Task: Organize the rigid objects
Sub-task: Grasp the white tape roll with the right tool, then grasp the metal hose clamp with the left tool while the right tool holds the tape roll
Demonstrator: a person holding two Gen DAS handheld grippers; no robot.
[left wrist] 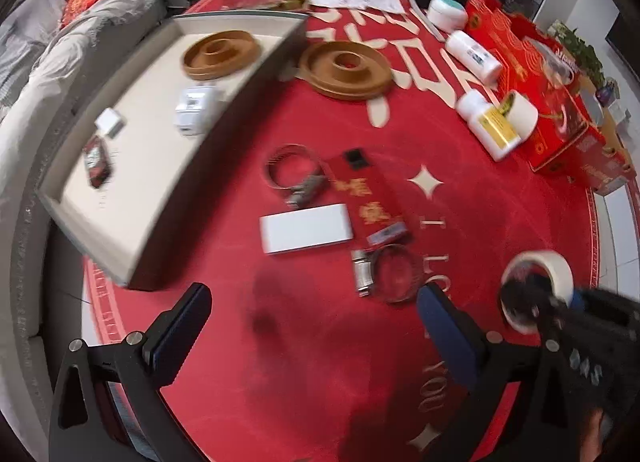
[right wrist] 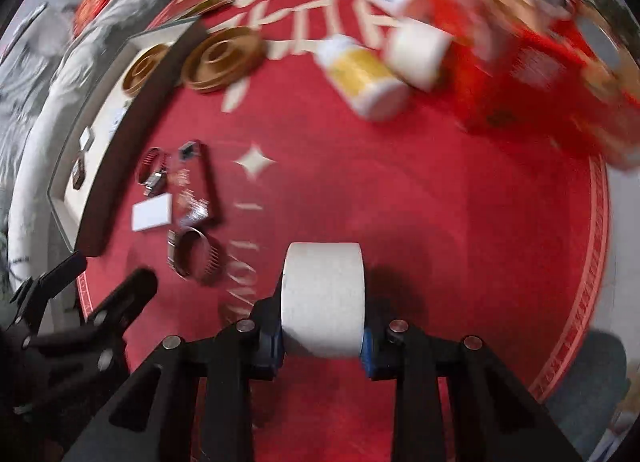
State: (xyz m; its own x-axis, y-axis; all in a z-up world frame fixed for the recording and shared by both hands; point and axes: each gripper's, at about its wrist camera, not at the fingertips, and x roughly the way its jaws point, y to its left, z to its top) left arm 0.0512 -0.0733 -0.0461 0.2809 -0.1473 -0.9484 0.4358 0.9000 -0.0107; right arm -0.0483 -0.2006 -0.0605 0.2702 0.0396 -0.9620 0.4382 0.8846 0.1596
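My right gripper (right wrist: 322, 336) is shut on a white tape roll (right wrist: 322, 298), held just above the red tablecloth; the roll also shows in the left wrist view (left wrist: 538, 290). My left gripper (left wrist: 316, 326) is open and empty over the cloth. Ahead of it lie a white flat box (left wrist: 306, 233), two metal hose clamps (left wrist: 294, 176) (left wrist: 386, 273), and a red card (left wrist: 366, 198). A grey tray (left wrist: 192, 166) at the left holds a brown disc (left wrist: 222, 54), a white adapter (left wrist: 194, 106), a small white block (left wrist: 109, 123) and a dark packet (left wrist: 96, 161).
A second brown disc (left wrist: 346, 69) lies beside the tray. White bottles (left wrist: 472, 56) (left wrist: 490, 124), a white jar (left wrist: 447, 12) and red boxes (left wrist: 536, 90) line the right side. A sofa with cushions stands at the left.
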